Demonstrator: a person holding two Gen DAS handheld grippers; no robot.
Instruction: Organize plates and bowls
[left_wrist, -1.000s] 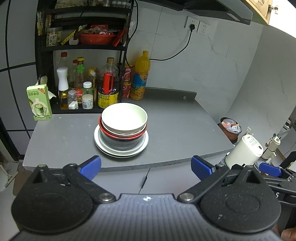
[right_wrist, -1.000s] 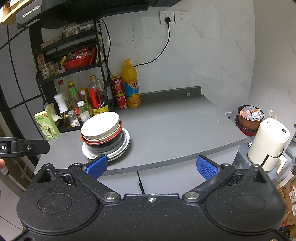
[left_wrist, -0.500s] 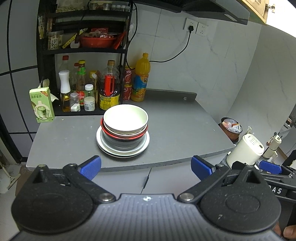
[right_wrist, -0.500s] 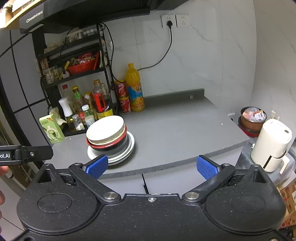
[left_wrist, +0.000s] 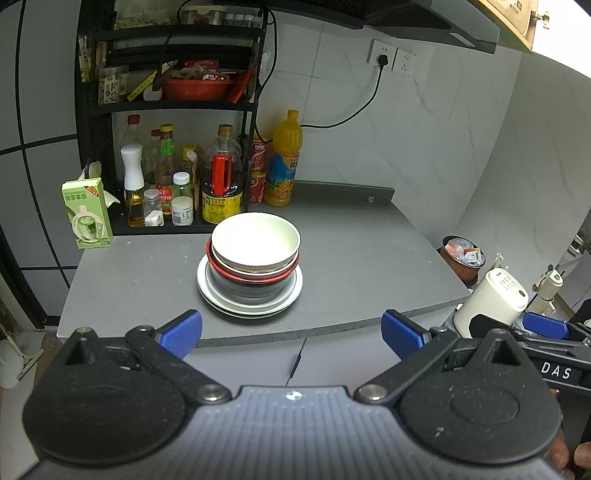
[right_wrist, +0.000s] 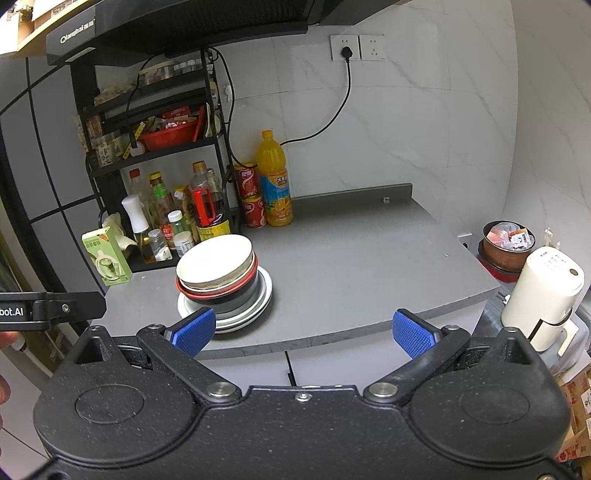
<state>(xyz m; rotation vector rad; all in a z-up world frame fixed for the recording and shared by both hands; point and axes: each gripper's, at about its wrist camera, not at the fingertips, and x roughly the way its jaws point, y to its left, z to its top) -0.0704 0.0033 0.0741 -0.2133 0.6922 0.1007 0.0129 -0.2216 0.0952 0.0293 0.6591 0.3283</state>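
Observation:
One stack of dishes stands on the grey counter (left_wrist: 369, 266): a cream bowl (left_wrist: 255, 244) on top, a red-rimmed bowl (left_wrist: 255, 275) and a dark bowl beneath, all on white plates (left_wrist: 207, 291). From the right wrist the same stack has the cream bowl (right_wrist: 214, 258) tilted above the plates (right_wrist: 262, 299). My left gripper (left_wrist: 291, 332) hangs open in front of the counter's edge, short of the stack. My right gripper (right_wrist: 303, 330) is open too, off the front edge and to the right of the stack. Neither holds anything.
A black rack (left_wrist: 170, 107) with bottles and a red basin stands at the back left, beside an orange juice bottle (left_wrist: 284, 166) and red cans. A green carton (left_wrist: 86, 214) sits at the left edge. A white appliance (right_wrist: 543, 295) and a full pot (right_wrist: 508, 243) are beyond the counter's right side.
Both grippers have drawn back and risen a little, so the stack sits slightly farther off and more of the room shows. Both stay open and the dishes have not moved.

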